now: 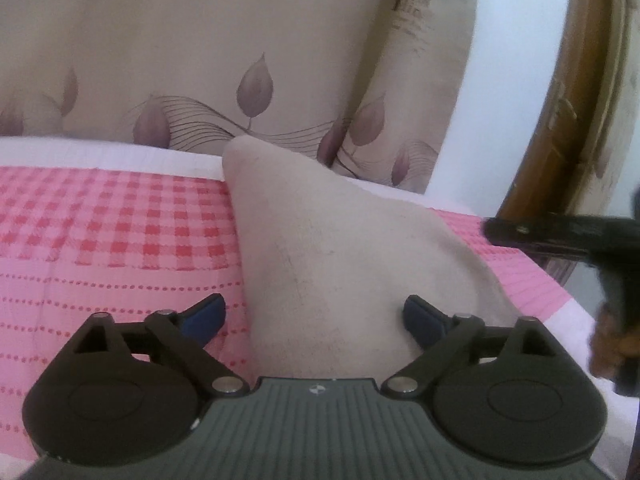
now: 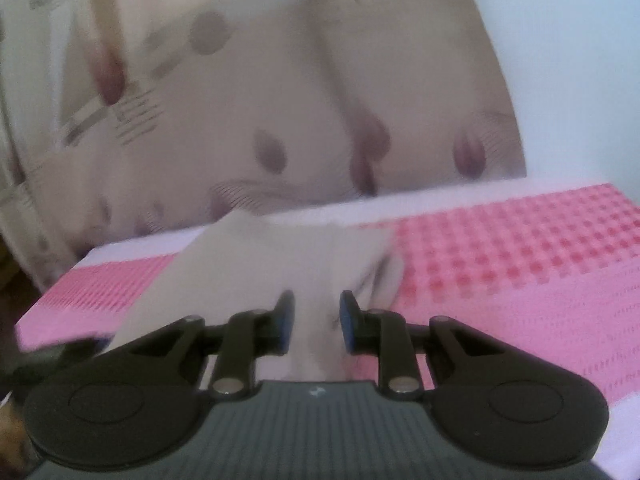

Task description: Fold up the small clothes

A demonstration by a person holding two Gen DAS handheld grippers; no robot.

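Note:
A small beige garment (image 1: 320, 248) lies on the pink checked bed cover (image 1: 100, 240), tapering to a point toward the far edge. My left gripper (image 1: 314, 320) is open, its blue-padded fingers (image 1: 208, 314) standing either side of the garment's near end. In the right wrist view the same beige garment (image 2: 280, 264) lies on the pink cover (image 2: 520, 280). My right gripper (image 2: 316, 320) is partly open with cloth between its fingers (image 2: 348, 320), which are not pinching it. This view is blurred.
A beige curtain with purple leaf print (image 1: 240, 60) hangs behind the bed. A brown wooden frame (image 1: 560, 120) stands at the right. The other gripper's black body (image 1: 580, 232) shows at the right edge. The white bed border (image 2: 400, 204) marks the far edge.

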